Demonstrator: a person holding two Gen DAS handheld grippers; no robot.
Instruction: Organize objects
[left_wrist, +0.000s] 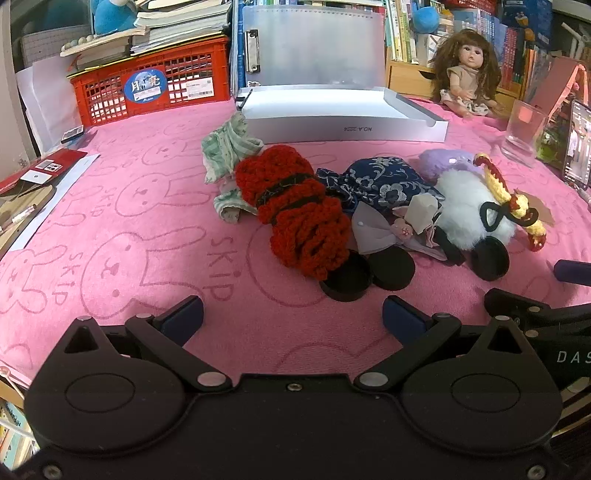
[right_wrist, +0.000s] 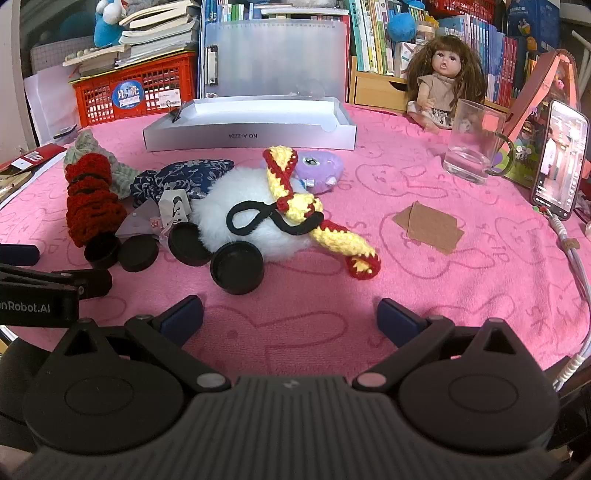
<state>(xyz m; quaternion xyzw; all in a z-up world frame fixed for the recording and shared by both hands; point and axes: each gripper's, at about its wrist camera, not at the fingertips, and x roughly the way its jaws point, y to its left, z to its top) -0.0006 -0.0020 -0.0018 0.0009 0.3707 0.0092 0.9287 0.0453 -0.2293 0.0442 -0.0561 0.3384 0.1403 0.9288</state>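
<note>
Nothing is sorted yet: the grey tray (right_wrist: 251, 138) sits empty at twelve o'clock. The pile lies before it, white fluffy ball (right_wrist: 236, 206) largest, then red crochet roll (left_wrist: 295, 206), then black lids (right_wrist: 236, 271). Left gripper (left_wrist: 293, 314) and right gripper (right_wrist: 290, 314) hover spread wide, empty. Next, I judge, the right one reaches to eleven o'clock for a lid.

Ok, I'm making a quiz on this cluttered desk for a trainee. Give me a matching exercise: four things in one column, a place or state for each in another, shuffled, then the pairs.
Things:
1. doll
2. glass
3. yellow-and-red crochet strip
4. brown card pieces

Places or states:
A. draped over the white fluffy ball
B. lying flat on the pink cloth, apart from the pile
C. seated at the back, in front of the books
D. upright, beside the phone

Pairs: 1-C, 2-D, 3-A, 4-B
</note>
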